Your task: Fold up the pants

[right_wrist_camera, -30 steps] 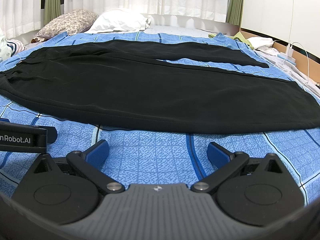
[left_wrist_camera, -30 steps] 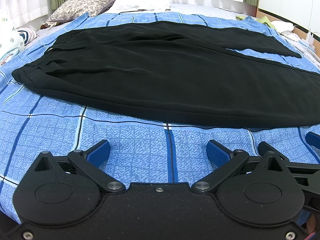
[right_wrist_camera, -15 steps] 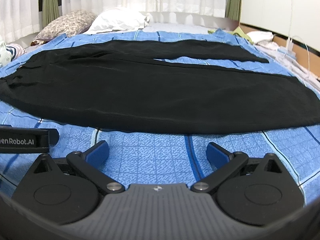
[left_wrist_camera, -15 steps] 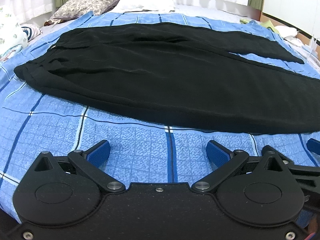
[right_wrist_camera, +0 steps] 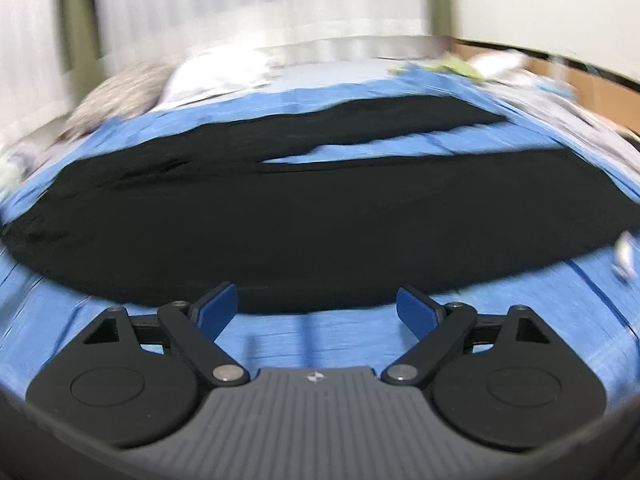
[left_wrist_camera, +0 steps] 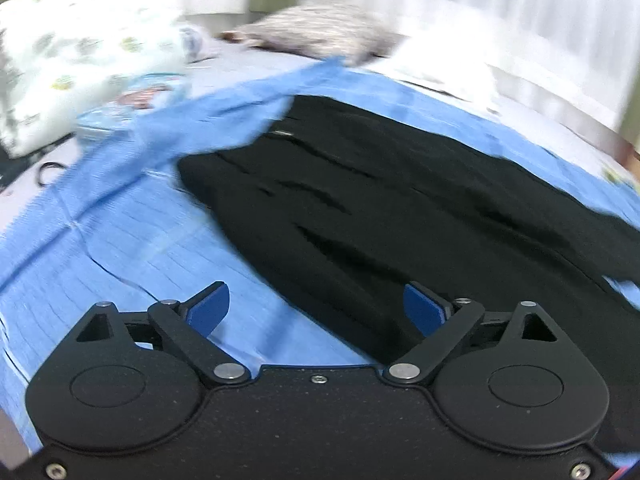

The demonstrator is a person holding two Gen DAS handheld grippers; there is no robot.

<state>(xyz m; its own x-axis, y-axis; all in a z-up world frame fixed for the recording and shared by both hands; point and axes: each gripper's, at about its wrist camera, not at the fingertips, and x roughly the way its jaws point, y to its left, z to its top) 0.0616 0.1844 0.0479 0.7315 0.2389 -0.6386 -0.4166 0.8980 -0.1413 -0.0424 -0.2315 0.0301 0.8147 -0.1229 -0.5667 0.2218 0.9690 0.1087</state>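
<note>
- Left claw [left_wrist_camera: 316, 308] wide apart and empty, jaws just eased inward a little with nothing between them; right claw [right_wrist_camera: 316, 308] the same, wide and empty, also just closing slightly on air.
- Black pants [right_wrist_camera: 320, 220] lie spread flat on the bed, waistband end [left_wrist_camera: 224, 176] toward my left claw, the two legs running off to the right with a strip of blue sheet [right_wrist_camera: 400, 148] showing between them.
- Risk: pants are thin and lie tight on the blue sheet [left_wrist_camera: 140, 248]. A pinch at the waistband could take the sheet with it, and the fold would drag the bedding.
- Risk: both views are smeared. If I close while the view is this blurred, I judge I could miss the hem edge or catch one layer only.
- Risk: uneven lift between my two claws would skew the legs, leaving them crossed rather than stacked.
- Pillows [left_wrist_camera: 320, 32] and loose clothes [left_wrist_camera: 80, 60] beyond the waistband could snag a wide swing.
</note>
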